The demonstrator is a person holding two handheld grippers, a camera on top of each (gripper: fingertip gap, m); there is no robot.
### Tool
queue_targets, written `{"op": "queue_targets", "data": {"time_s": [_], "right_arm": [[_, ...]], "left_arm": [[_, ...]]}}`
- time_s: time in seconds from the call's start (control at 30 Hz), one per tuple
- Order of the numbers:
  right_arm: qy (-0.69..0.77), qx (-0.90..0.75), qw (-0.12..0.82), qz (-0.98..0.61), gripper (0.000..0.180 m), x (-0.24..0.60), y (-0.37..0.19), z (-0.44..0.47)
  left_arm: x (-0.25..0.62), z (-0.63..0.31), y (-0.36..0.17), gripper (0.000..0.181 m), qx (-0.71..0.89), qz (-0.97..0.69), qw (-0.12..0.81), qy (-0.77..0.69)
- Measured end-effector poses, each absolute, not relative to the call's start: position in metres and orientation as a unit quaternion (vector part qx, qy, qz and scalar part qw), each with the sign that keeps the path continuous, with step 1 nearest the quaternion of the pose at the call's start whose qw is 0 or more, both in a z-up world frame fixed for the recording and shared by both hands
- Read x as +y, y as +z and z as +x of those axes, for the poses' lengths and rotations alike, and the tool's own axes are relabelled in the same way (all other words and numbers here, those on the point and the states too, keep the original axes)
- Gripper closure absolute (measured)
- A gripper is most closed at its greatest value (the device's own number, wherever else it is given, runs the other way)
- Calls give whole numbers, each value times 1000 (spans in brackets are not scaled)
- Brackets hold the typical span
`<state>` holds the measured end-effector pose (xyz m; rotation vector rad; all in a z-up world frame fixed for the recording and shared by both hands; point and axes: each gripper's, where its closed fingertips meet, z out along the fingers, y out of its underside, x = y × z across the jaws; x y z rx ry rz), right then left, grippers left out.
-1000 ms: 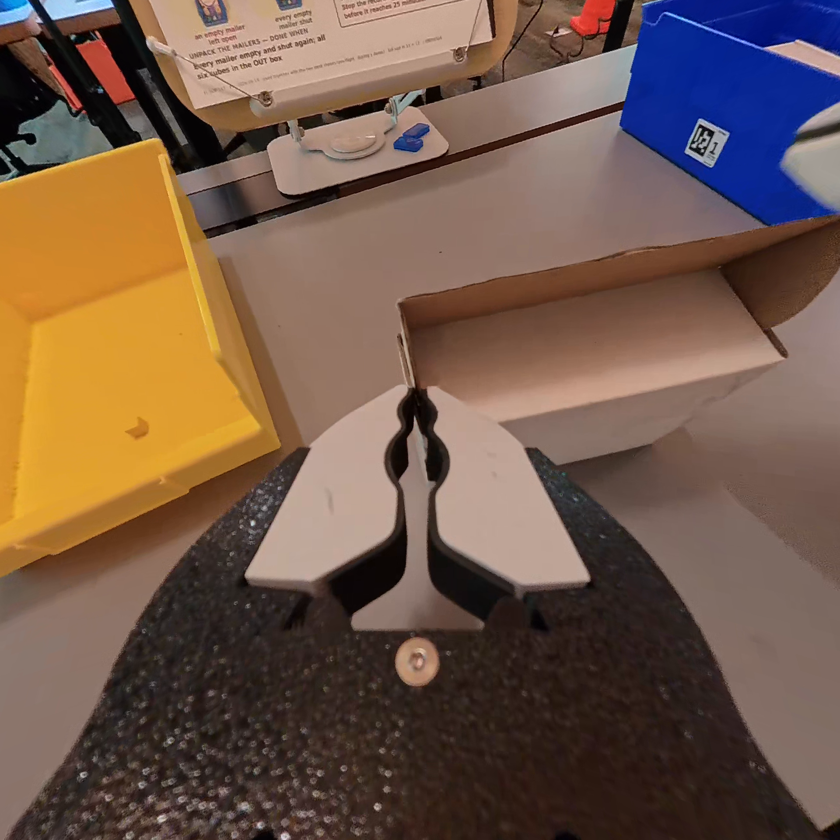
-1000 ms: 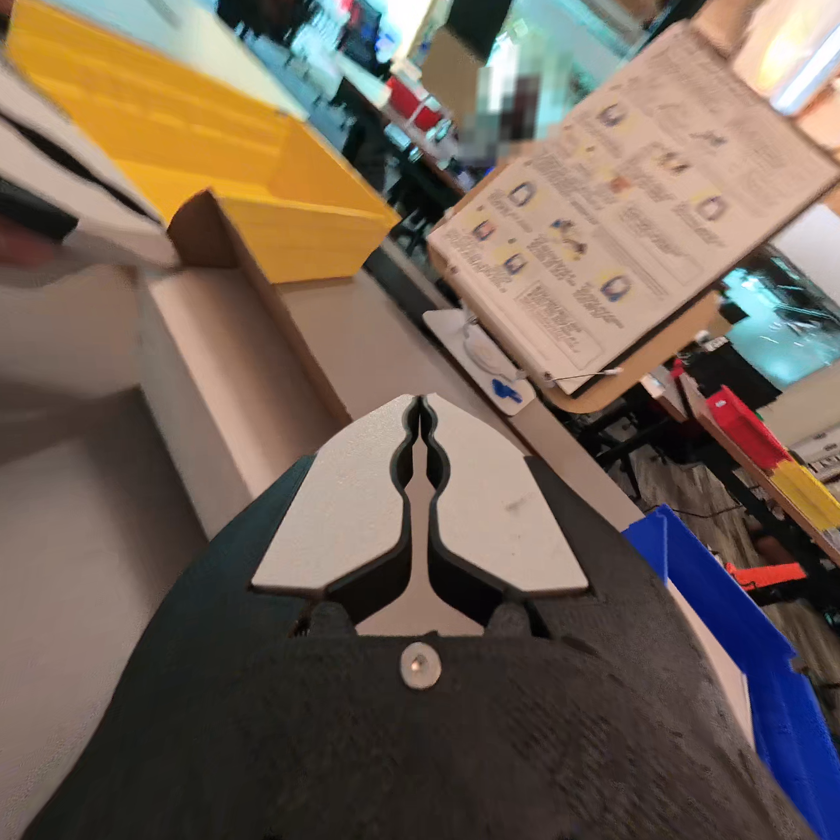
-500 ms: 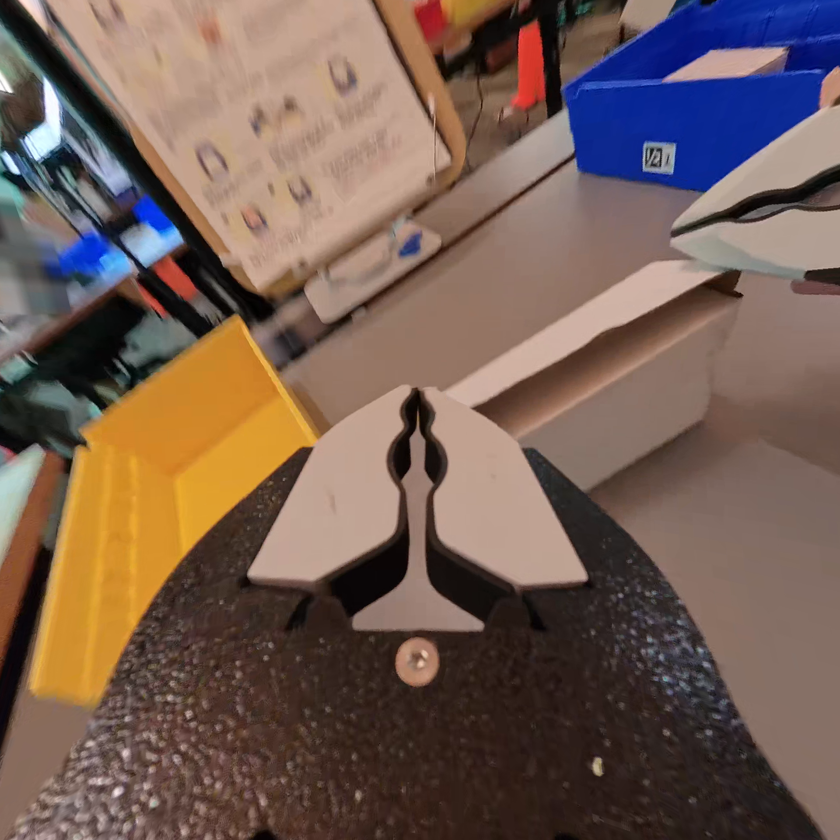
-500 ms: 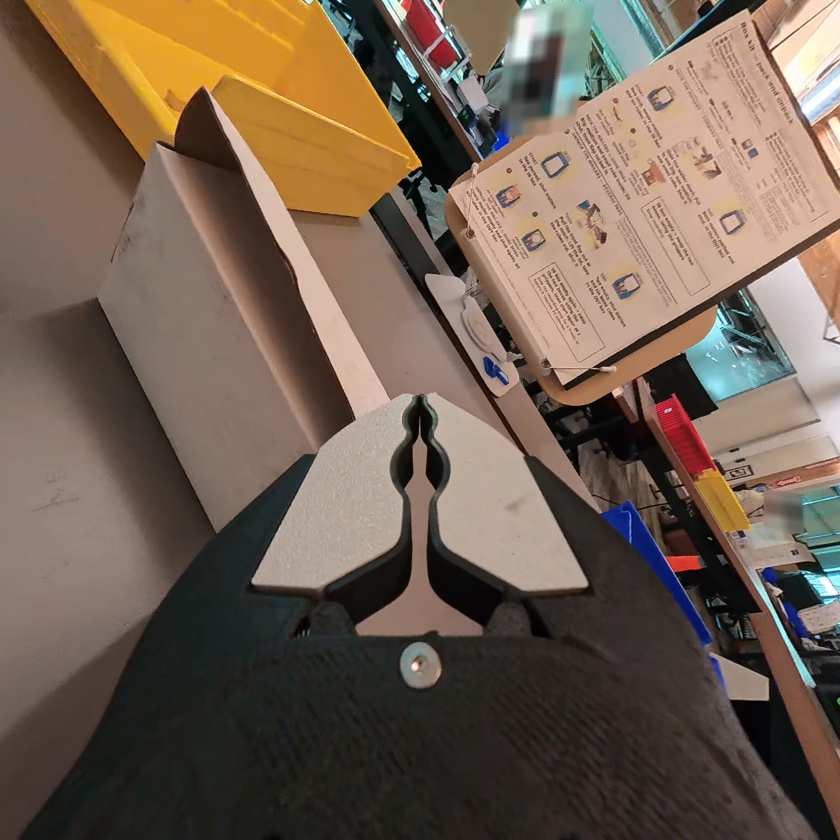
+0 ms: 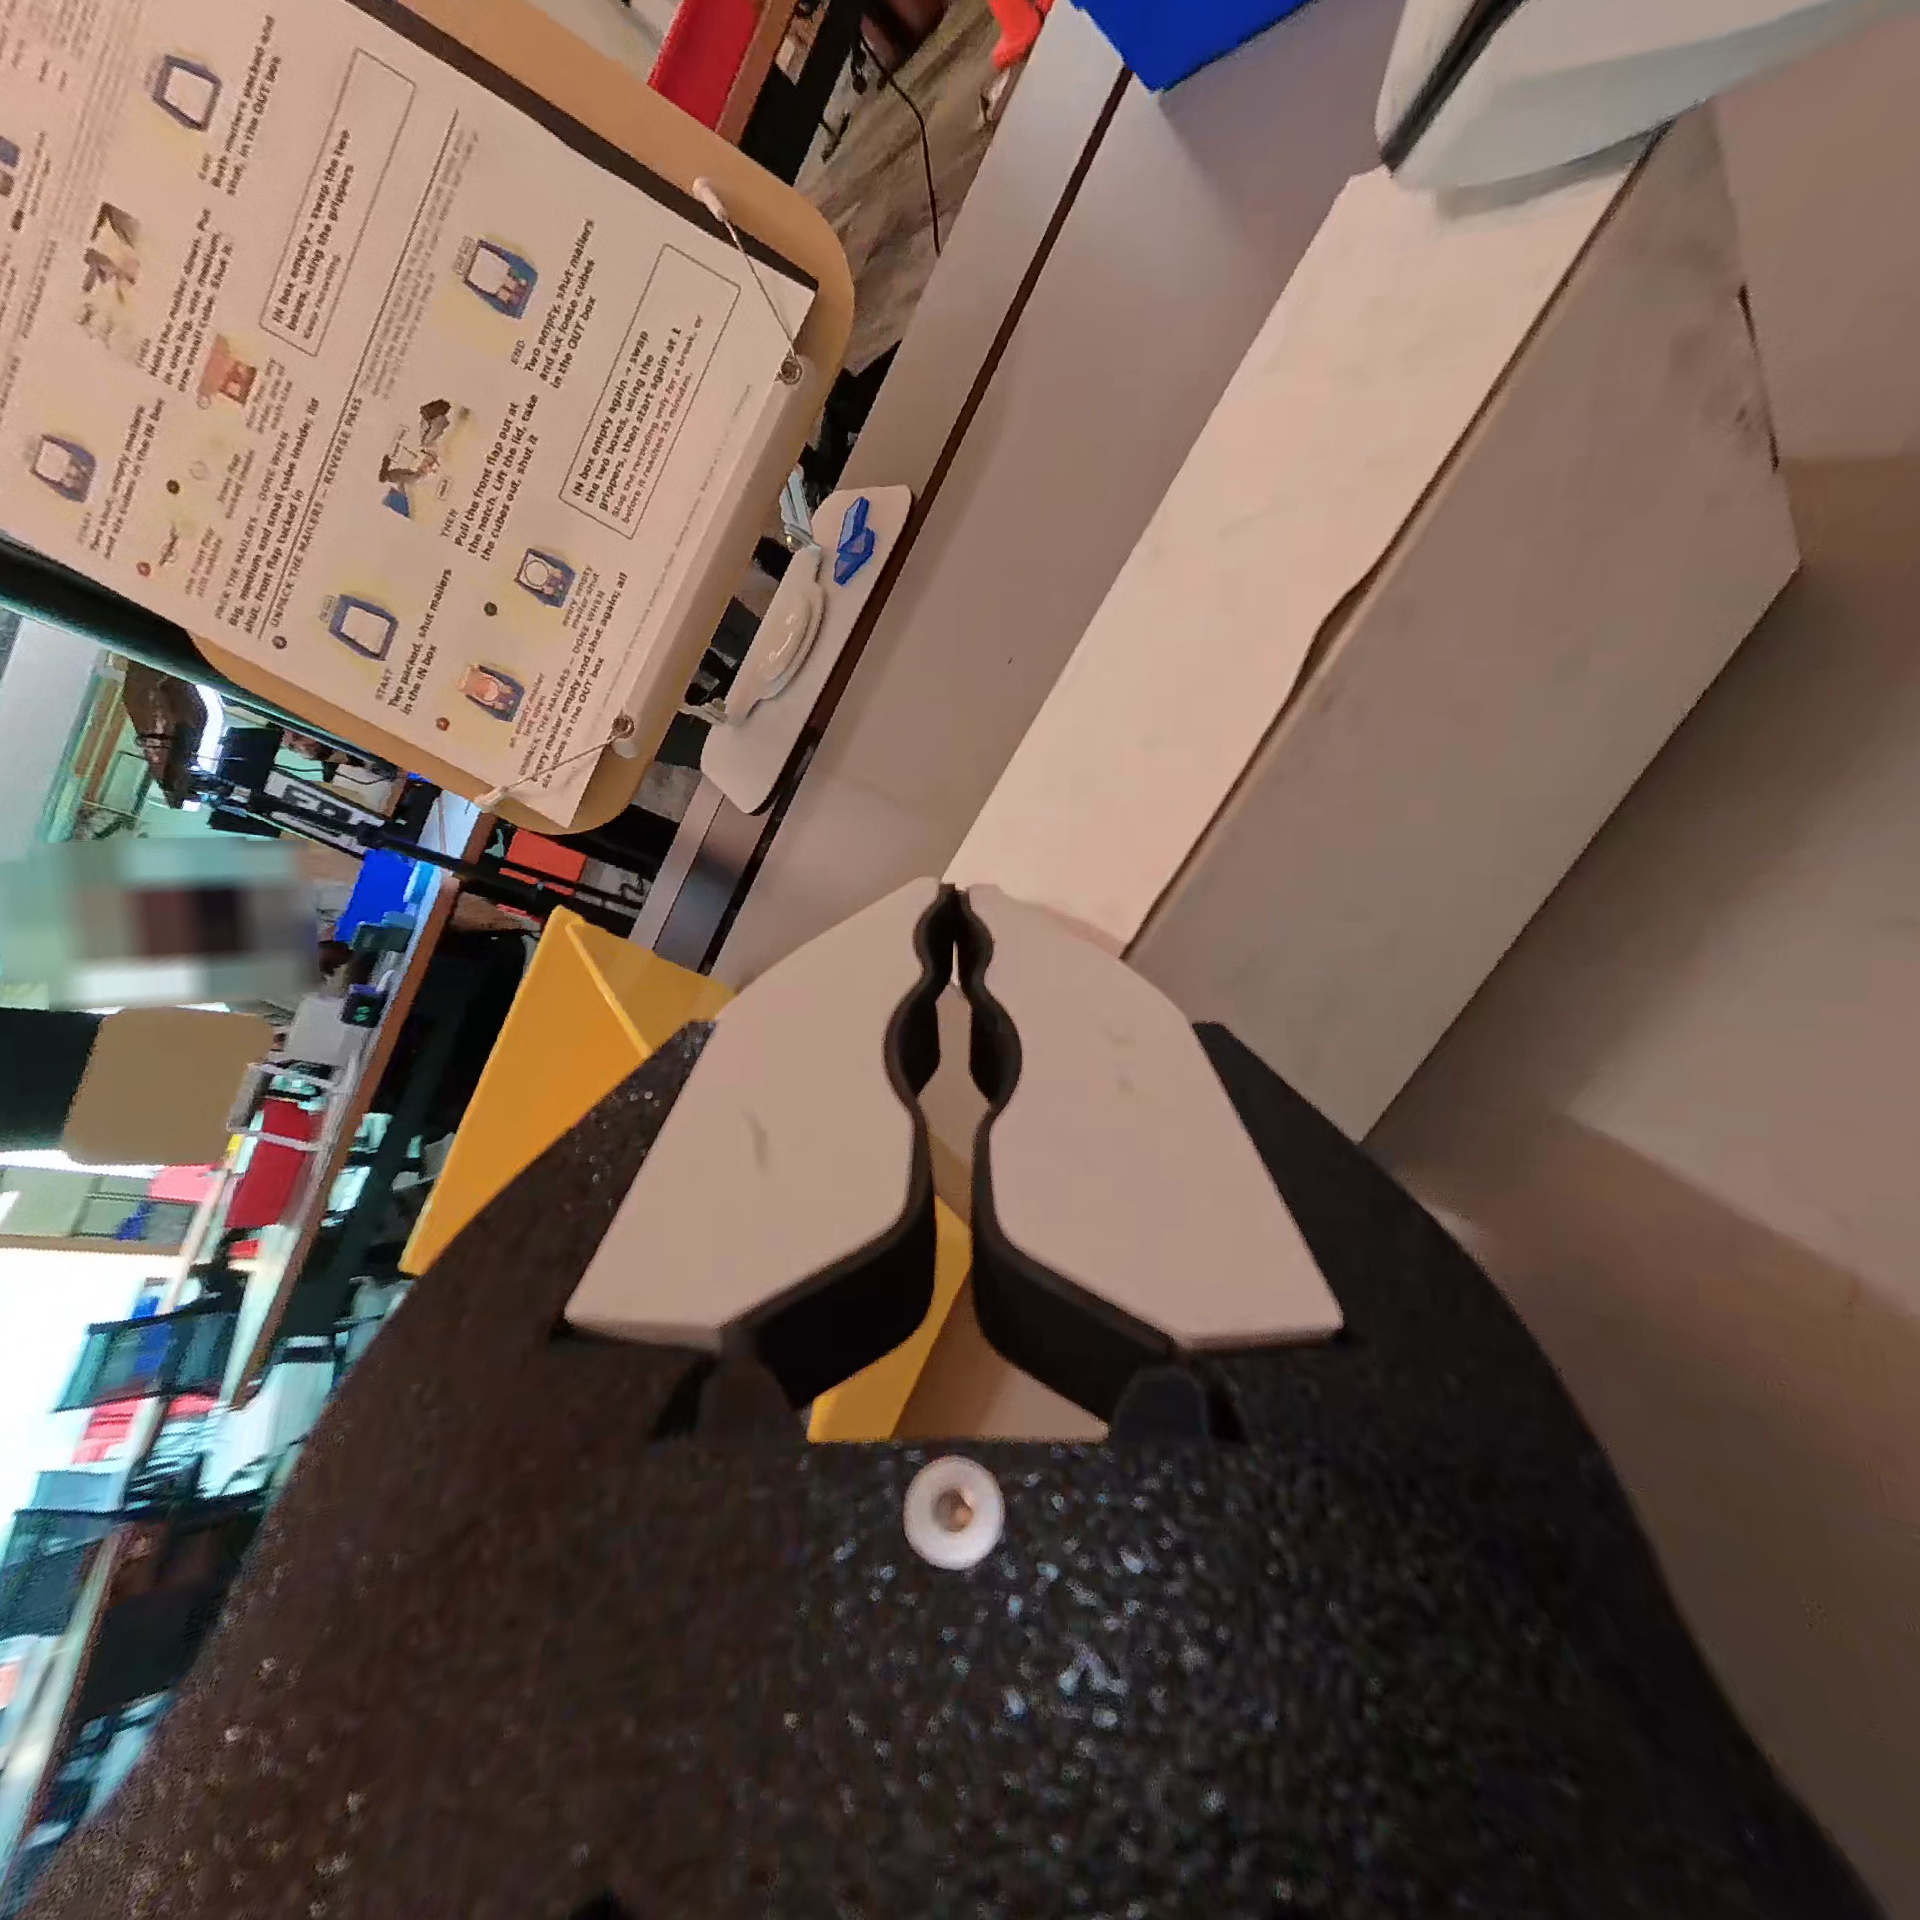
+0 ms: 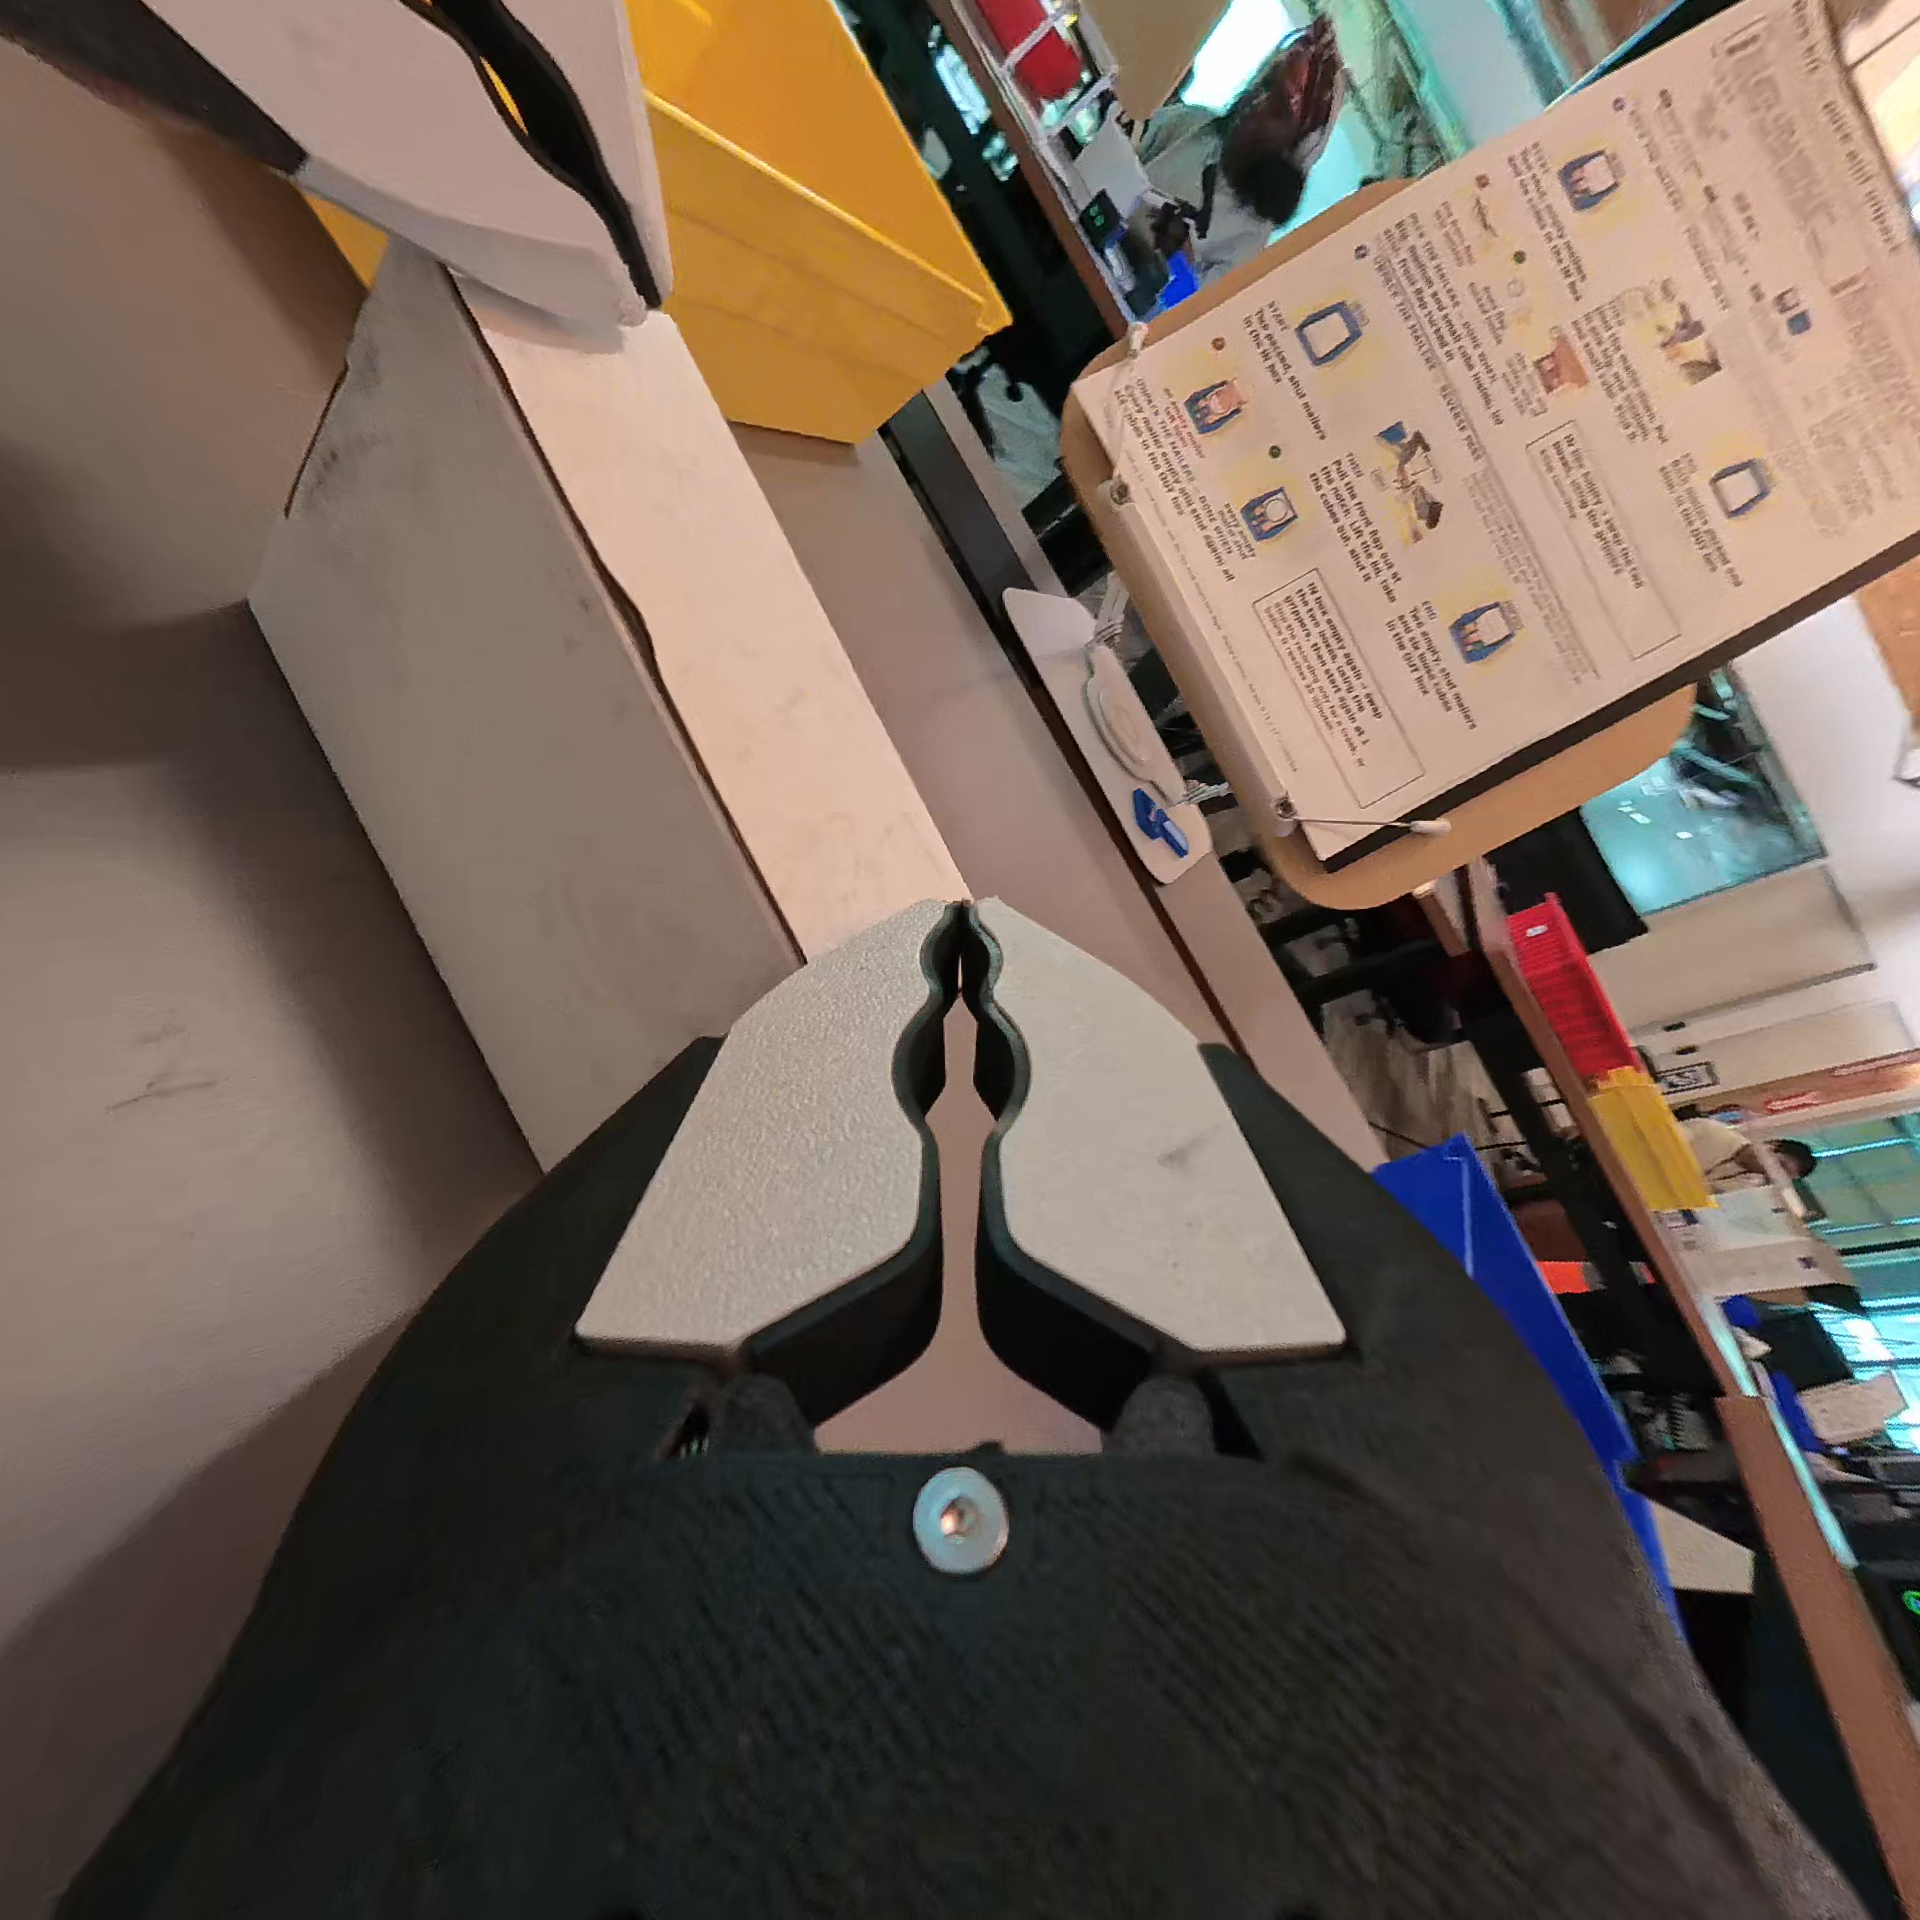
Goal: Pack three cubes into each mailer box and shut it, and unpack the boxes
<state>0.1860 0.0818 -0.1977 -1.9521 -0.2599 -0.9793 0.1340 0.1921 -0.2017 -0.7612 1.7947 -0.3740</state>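
Both grippers are clamped tight with nothing pinched between the fingers. The left gripper (image 5: 954, 896) is parked at the near end of the white mailer box (image 5: 1382, 665), which sits lid-down on the grey table (image 5: 1714, 1195), just ahead and to its right. The right gripper (image 6: 966, 912) is tipped at the opposite end. A yellow bin (image 6: 821, 260) is seen beyond the box, an instruction board (image 5: 395, 395) farther back. No cubes in view.
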Motion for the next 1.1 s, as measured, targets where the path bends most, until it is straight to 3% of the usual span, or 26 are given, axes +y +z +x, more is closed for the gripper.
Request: {"op": "queue_targets", "data": {"time_s": [0.03,0.17,0.2,0.27,0.37,0.63,0.73,0.77,0.97,1.1], "right_arm": [[-386,-104,453,-797,180,82,-198,186],[-320,-119,448,-827,180,82,-199,183],[-289,-116,443,-840,173,80,-198,183],[-231,-95,451,-857,128,81,-184,184],[-86,-114,395,-908,77,86,-187,163],[-23,-242,175,-954,77,131,-234,149],[9,-255,117,-960,93,136,-253,145],[-3,-257,114,-960,106,138,-254,148],[-60,-310,141,-938,107,104,-246,151],[-205,-282,156,-924,106,56,-192,222]], "left_arm": [[192,134,-202,181,750,-332,544,-177],[197,129,-200,181,711,-405,514,-257],[212,125,-195,176,684,-443,522,-252],[240,114,-180,163,633,-501,530,-259],[248,98,-164,141,605,-519,499,-340],[245,87,-183,101,624,-569,420,-332],[243,88,-197,97,645,-573,401,-307],[244,87,-200,97,650,-574,401,-296],[255,84,-211,105,654,-582,400,-269],[259,83,-216,111,651,-593,392,-267]]}}
